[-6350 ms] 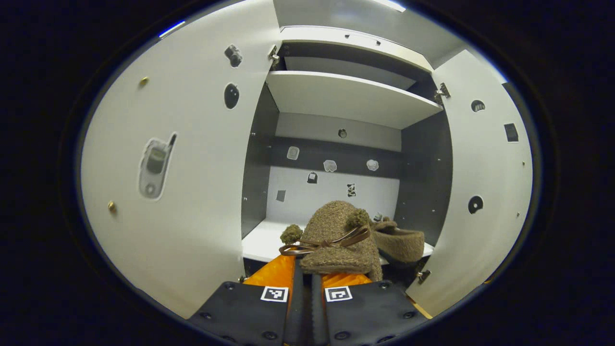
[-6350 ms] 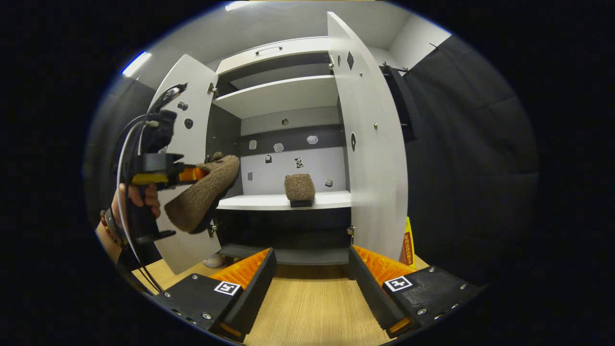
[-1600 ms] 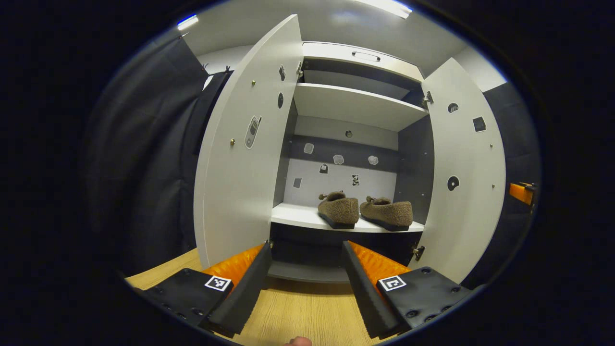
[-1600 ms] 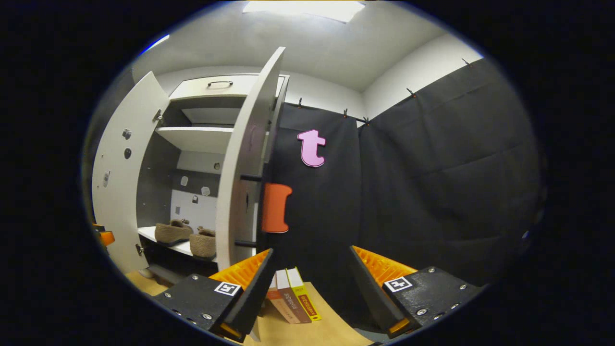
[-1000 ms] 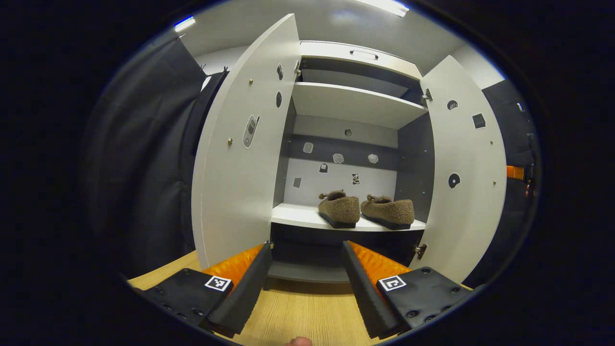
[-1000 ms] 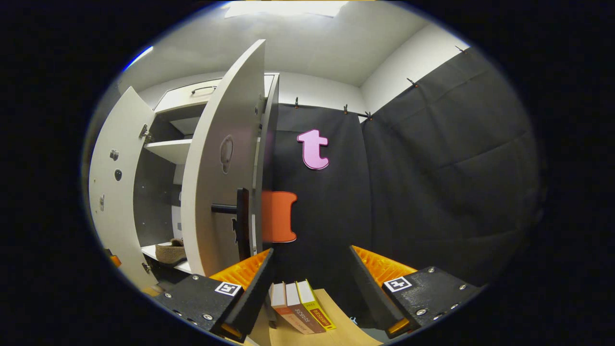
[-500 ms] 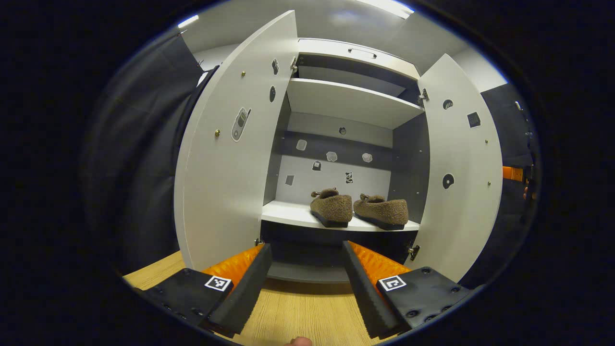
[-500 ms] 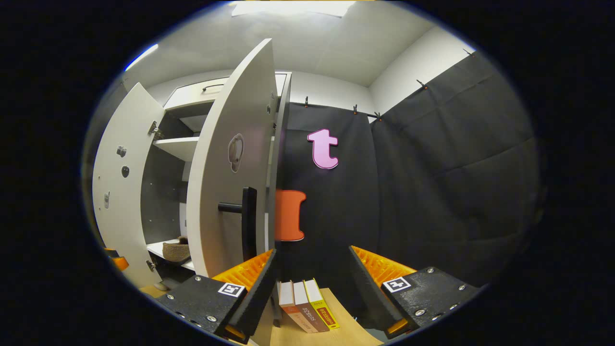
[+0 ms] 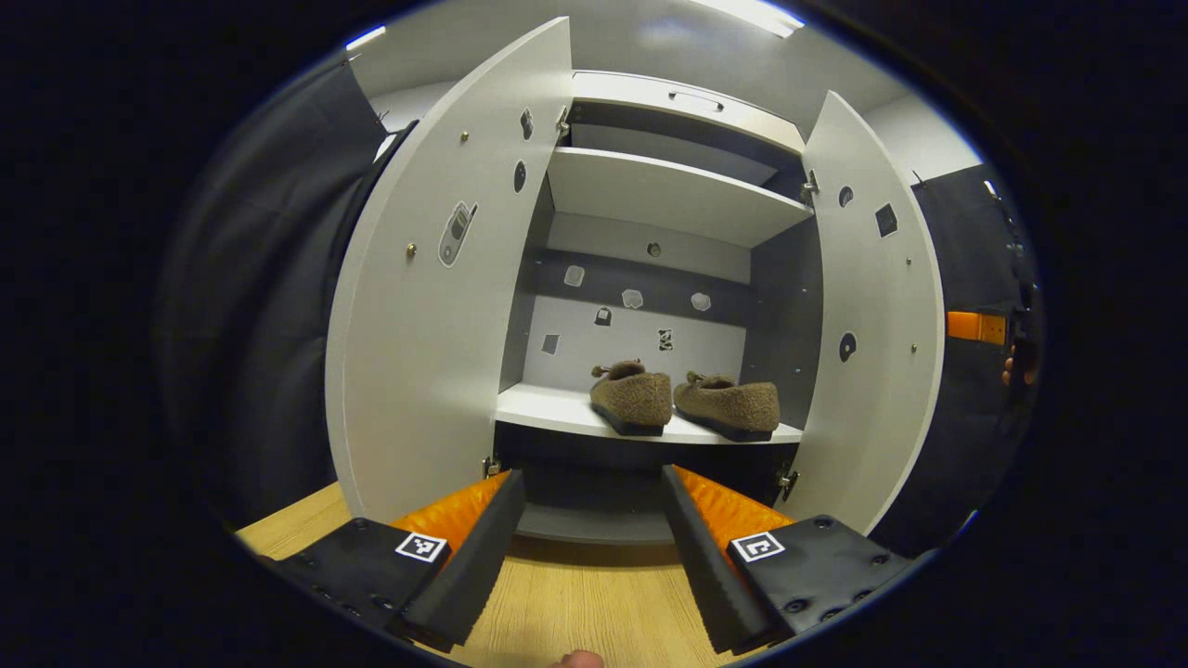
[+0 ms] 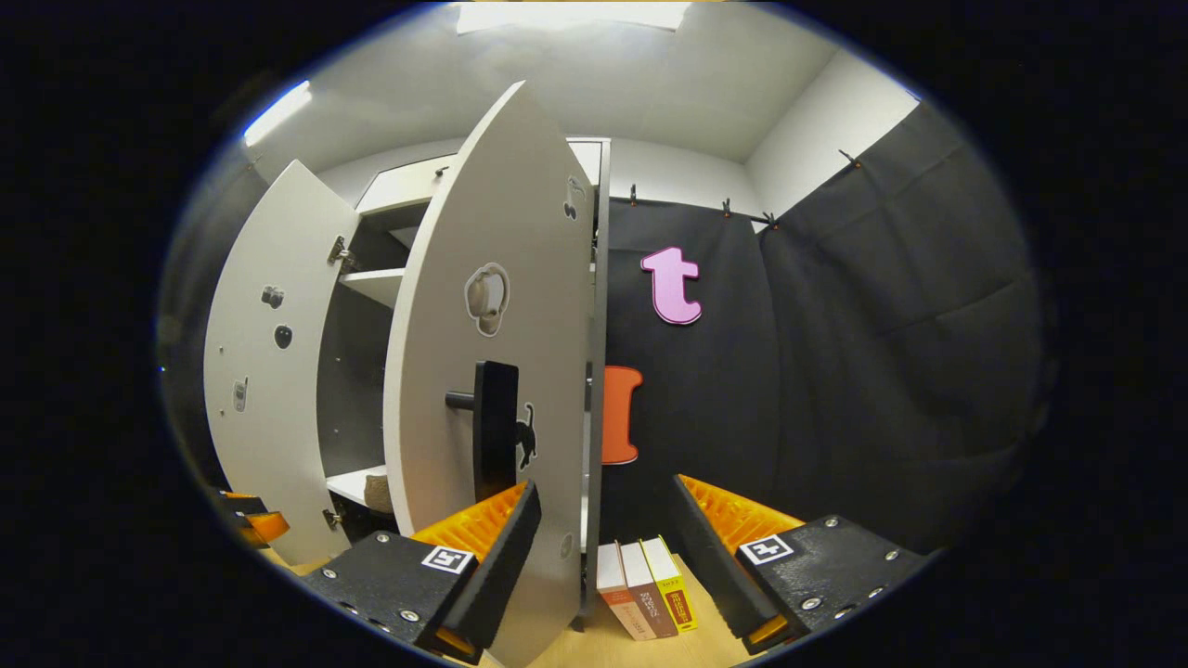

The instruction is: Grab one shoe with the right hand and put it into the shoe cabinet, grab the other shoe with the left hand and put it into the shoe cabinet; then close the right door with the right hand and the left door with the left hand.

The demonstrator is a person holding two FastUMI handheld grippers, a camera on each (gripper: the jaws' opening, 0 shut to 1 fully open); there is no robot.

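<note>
The two brown fuzzy slippers, one [image 9: 634,398] beside the other [image 9: 730,406], sat side by side on the lower white shelf [image 9: 548,411] of the white shoe cabinet [image 9: 668,195], toward that shelf's right end and close to its front edge; that part of the job looked finished. Both doors stood open. The right white door [image 10: 506,306], with its black bar handle [image 10: 494,429], was swung partway and appeared edge-on from the right gripper view; the left white door [image 9: 427,306] stood wide.

The right gripper [image 10: 603,547] hung with jaws spread wide and empty, its left finger [image 10: 483,529] just in front of the door's outer face near the handle; whether it touched the panel could not be told. The left gripper [image 9: 594,538] was likewise wide open and empty, well back from the cabinet above the light wooden floor [image 9: 575,612].

Remaining, by my reckoning: pushing the right door shut, then the left. Three upright books [image 10: 645,589] stood on the floor by the cabinet's right side.
</note>
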